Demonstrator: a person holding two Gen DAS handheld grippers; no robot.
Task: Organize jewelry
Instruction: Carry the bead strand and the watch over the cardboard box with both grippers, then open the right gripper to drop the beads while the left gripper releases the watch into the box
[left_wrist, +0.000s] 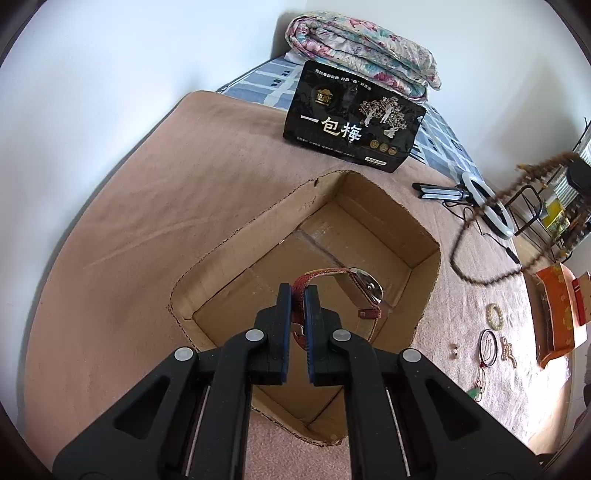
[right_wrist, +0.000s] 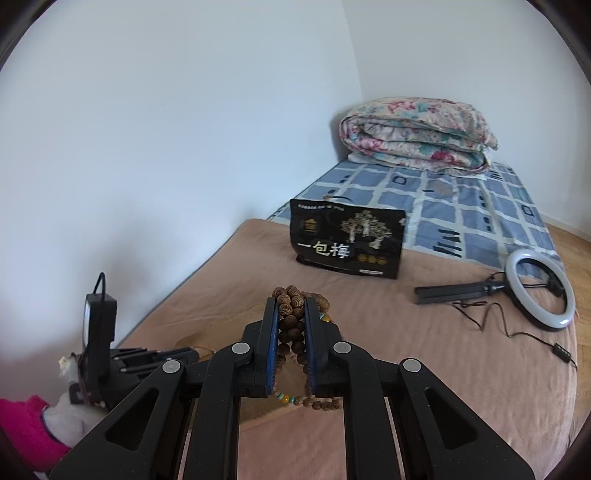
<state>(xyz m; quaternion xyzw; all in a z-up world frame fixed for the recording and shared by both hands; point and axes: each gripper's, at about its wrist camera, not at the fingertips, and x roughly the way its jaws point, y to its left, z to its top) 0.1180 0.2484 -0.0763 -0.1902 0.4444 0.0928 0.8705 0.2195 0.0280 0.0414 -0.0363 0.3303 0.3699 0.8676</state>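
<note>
Box (left_wrist: 236, 236): raw corrugated cardboard, matt, ragged cut rim. Blanket (left_wrist: 122, 229): tan napped cloth, brushed streaks. Watch (left_wrist: 364, 286): polished metal case, red textured strap. Beads (right_wrist: 291, 317): grained wood, dull sheen. Pouch (right_wrist: 347, 240): glossy black film. Grippers (left_wrist: 298, 295) (right_wrist: 291, 308): matt grainy black plastic. Quilt (right_wrist: 417, 134): printed floral cloth.

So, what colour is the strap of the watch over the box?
Red, a textured strap; the left wrist view shows it best.
</note>
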